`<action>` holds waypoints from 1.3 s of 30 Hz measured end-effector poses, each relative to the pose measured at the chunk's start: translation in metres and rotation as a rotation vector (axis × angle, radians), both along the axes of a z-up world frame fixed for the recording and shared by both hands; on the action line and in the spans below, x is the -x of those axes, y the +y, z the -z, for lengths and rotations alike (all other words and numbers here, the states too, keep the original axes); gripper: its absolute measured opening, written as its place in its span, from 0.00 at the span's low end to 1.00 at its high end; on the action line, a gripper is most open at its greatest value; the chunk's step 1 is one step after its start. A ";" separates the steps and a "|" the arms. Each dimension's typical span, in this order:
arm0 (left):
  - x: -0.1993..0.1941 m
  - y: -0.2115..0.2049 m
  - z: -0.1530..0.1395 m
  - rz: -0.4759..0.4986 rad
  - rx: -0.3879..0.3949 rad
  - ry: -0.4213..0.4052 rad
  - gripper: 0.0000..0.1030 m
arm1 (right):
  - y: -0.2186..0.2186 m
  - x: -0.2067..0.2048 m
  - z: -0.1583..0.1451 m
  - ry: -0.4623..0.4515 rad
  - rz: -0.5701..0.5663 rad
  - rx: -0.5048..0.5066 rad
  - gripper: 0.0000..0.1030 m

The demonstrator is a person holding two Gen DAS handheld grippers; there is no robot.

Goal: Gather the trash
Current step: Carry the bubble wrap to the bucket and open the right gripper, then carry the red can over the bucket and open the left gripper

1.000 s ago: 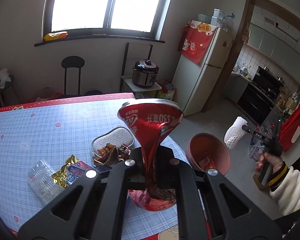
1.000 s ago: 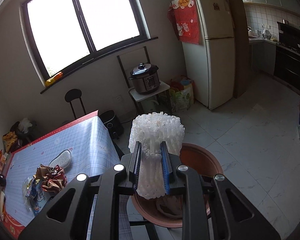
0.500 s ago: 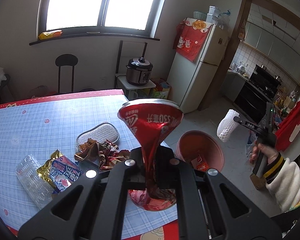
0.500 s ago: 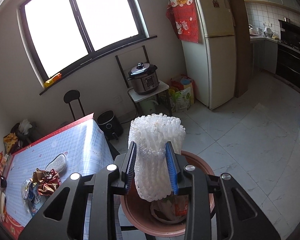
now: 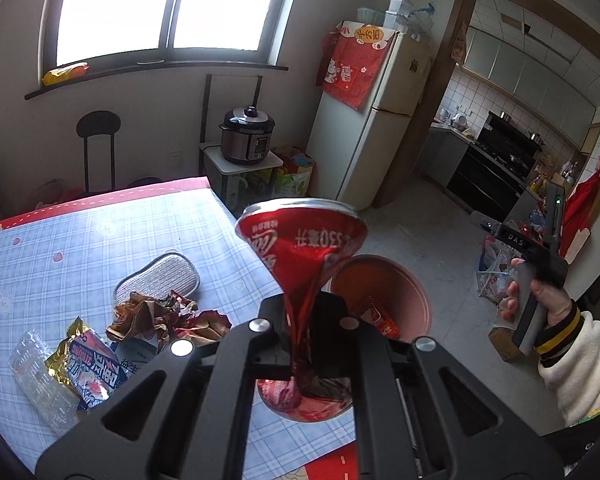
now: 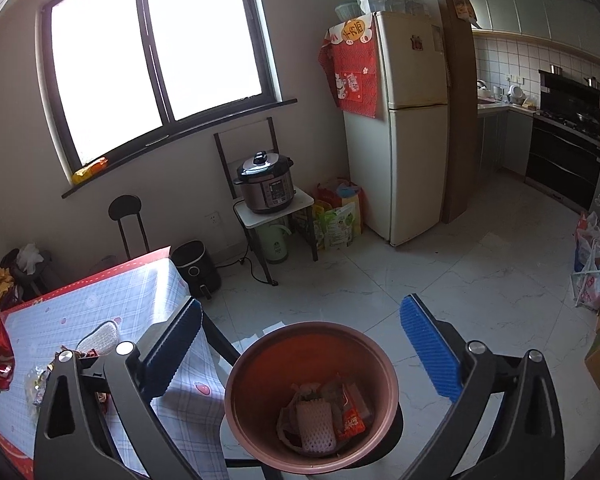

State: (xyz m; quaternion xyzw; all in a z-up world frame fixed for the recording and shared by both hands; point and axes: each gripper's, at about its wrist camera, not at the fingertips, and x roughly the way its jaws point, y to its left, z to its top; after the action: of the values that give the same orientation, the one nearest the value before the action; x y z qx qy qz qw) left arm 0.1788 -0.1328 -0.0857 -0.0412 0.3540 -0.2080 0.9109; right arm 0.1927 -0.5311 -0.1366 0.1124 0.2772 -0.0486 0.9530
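- Two grippers in my views. My left gripper point(image 5: 300, 344) is clamped tight on a crushed red can point(image 5: 302, 248), pinched flat at its waist and flaring above the jaws, held over the table edge.
- My right gripper point(image 6: 300, 344) has just been opening and now stands at full spread – nothing between its blue pads point(image 6: 428, 348).
- The white foam net point(image 6: 315, 426) lies inside the brown bin point(image 6: 260, 364), directly below the open jaws, beside red wrappers.
- On the checked tablecloth point(image 5: 60, 240) lie crumpled wrappers point(image 5: 160, 316), a snack packet point(image 5: 94, 368), a clear plastic tray point(image 5: 36, 376) – and a grey scouring pad point(image 5: 158, 276) just behind them.
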 end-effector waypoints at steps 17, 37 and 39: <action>-0.097 -0.184 0.024 0.347 -0.039 0.095 0.09 | -0.078 0.118 0.002 0.000 0.255 -0.048 0.95; -0.105 -0.264 0.016 0.439 -0.087 0.032 0.92 | -0.101 0.158 0.019 0.056 0.360 -0.056 0.95; -0.098 -0.253 0.013 0.422 -0.100 0.025 0.93 | -0.095 0.153 0.017 0.063 0.345 -0.046 0.95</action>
State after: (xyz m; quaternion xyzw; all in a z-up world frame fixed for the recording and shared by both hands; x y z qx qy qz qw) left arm 0.2767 -0.3858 -0.0985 0.0762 0.3760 -0.3758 0.8435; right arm 0.0399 -0.6265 -0.1540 0.1785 0.2844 -0.2085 0.9186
